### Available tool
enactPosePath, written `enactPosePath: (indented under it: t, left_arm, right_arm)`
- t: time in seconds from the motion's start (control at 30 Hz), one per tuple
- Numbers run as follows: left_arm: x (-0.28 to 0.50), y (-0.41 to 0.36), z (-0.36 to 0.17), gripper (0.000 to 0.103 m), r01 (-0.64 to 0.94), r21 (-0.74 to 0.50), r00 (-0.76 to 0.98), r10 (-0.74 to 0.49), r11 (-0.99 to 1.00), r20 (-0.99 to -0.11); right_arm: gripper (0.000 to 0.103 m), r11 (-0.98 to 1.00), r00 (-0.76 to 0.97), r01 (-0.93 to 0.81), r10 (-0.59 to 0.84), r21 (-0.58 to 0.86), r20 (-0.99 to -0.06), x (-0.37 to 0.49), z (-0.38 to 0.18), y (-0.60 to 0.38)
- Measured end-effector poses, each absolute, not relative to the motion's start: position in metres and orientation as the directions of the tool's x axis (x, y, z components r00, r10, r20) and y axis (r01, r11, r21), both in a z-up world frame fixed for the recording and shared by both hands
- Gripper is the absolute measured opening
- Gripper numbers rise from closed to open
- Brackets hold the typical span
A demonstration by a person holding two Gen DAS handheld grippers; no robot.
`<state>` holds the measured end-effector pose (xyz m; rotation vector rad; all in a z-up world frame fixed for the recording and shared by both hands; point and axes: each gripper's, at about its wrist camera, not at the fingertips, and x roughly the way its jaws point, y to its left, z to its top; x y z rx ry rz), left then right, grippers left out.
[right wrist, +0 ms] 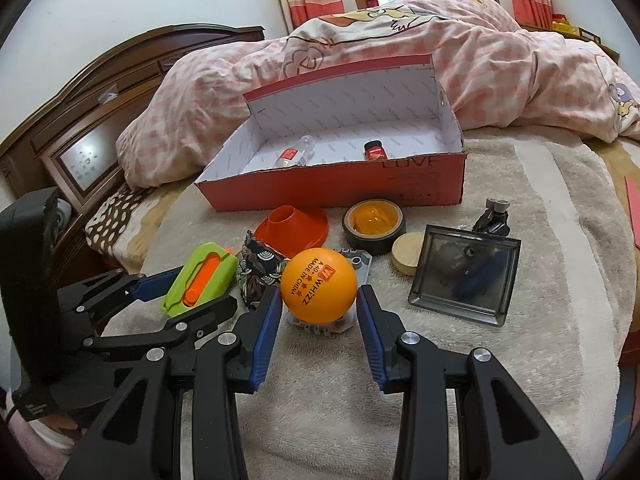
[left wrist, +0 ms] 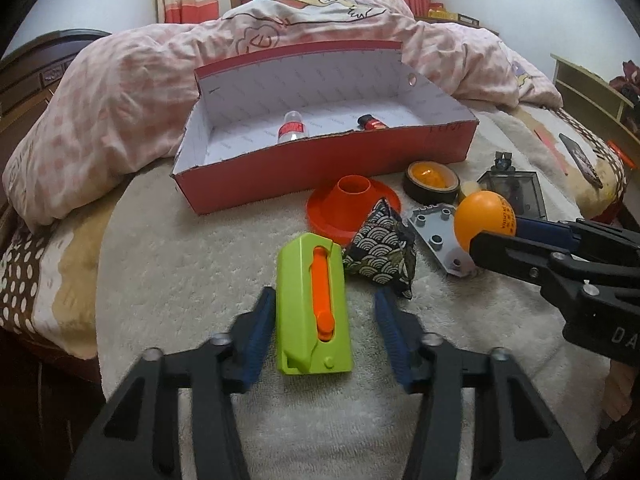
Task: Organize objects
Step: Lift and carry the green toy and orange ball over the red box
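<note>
The left gripper (left wrist: 325,316) stands wide around the green plastic block with an orange slider (left wrist: 314,308), its right pad clear, so closing off-centre could skew it. The right gripper (right wrist: 319,308) pinches a smooth orange ping-pong ball (right wrist: 319,285) that could squirt free. Beyond both fingertips, the open red cardboard box (left wrist: 328,170) holds a small clear bottle (left wrist: 291,128) and a red-capped jar (left wrist: 371,122).

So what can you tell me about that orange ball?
The orange ball is a smooth, shiny plastic table tennis ball with dark red print: a small logo, three stars and lettering. It sits between the blue pads of the right gripper, held above a grey toy brick on the fluffy blanket. It looks whole and undented.
</note>
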<state>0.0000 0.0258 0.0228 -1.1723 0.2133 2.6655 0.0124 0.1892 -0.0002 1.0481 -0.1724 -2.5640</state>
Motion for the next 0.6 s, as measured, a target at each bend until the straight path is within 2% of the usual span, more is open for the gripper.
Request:
enactPosePath:
  t: [0.03, 0.23, 0.6]
  left_arm:
    - [0.000, 0.025, 0.022, 0.034, -0.258, 0.040, -0.654, 0.143, -0.965, -0.743]
    - [0.002, 0.016, 0.028, 0.030, -0.259, -0.023, -0.649, 0.192, -0.966, -0.736]
    - [0.008, 0.006, 0.043, 0.030, -0.263, -0.117, -0.647, 0.265, -0.958, -0.715]
  right_arm:
    - [0.040, -0.926, -0.658, 0.285, -0.377, 0.247, -0.653, 0.012, 0.000, 0.189]
    - [0.040, -0.926, -0.658, 0.285, -0.377, 0.247, -0.652, 0.013, 0.000, 0.189]
    - [0.040, -0.925, -0.666, 0.292, -0.380, 0.244, -0.642, 0.018, 0.006, 0.188]
